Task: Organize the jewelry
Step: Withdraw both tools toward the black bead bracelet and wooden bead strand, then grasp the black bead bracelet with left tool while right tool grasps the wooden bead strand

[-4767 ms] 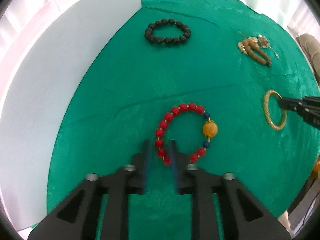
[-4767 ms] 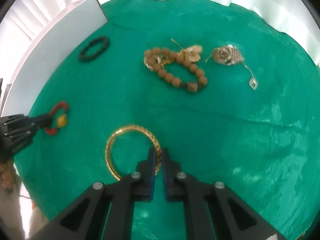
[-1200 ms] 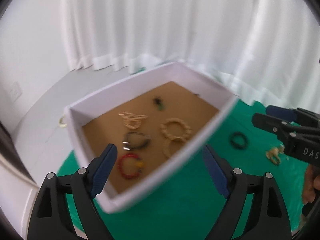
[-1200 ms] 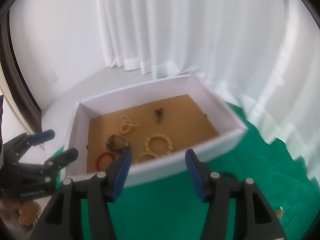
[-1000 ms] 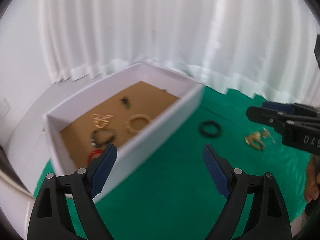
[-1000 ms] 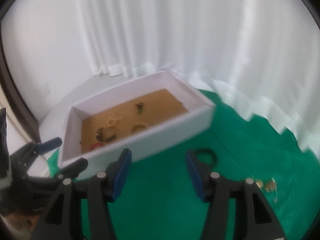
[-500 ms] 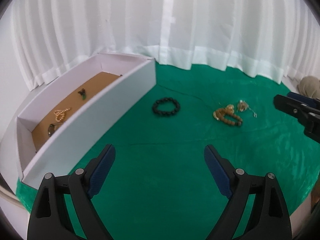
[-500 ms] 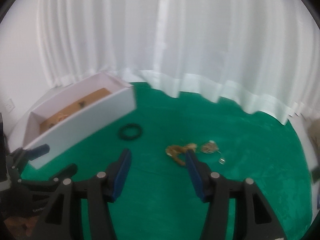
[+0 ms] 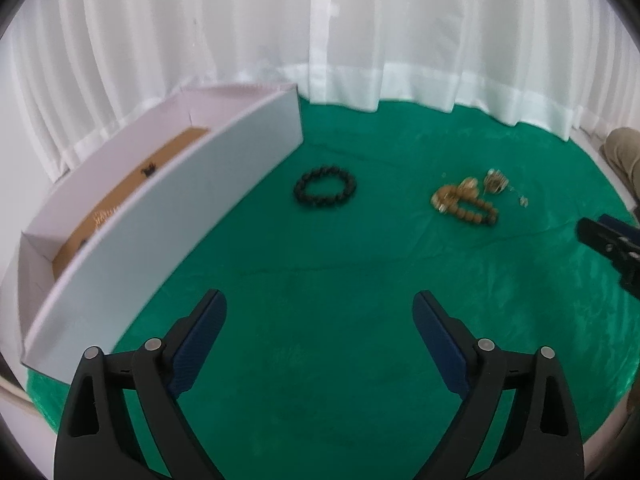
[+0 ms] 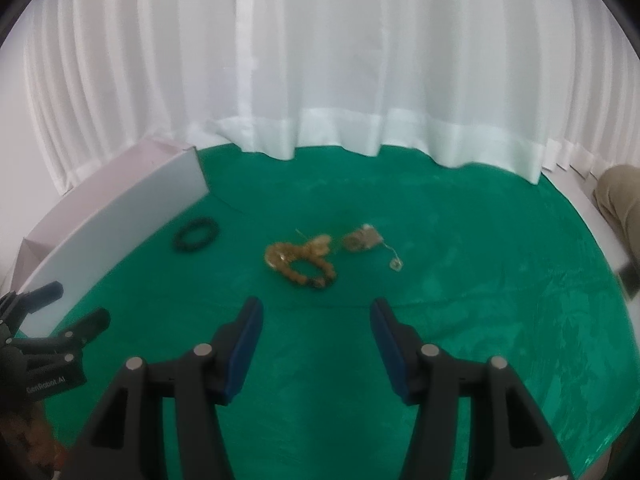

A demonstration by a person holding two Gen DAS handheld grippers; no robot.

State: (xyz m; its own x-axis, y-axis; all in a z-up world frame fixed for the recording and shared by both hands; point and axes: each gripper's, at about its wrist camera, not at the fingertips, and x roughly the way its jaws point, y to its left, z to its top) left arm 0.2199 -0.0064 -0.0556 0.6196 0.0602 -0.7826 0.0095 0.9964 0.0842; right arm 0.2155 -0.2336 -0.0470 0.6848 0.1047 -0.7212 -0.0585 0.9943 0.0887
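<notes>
Left wrist view: left gripper (image 9: 319, 312) jaws wide apart, nothing between. Right gripper (image 10: 316, 322) likewise apart, empty. Both hang over green cloth (image 9: 340, 320), angled down twd remaining jewelry. Step, my read: between picks, heading for next piece. Next move needs a jaw lowered over one bracelet, closing on its beads.

Count on cloth: 1 black bead bracelet (image 9: 325, 189) near box wall; 1 brown bead bracelet (image 9: 466, 205), tangled w/ gold bits (image 10: 362, 240), no. unclear. 1 white box (image 9: 160, 216), few pieces inside, mostly hidden.
</notes>
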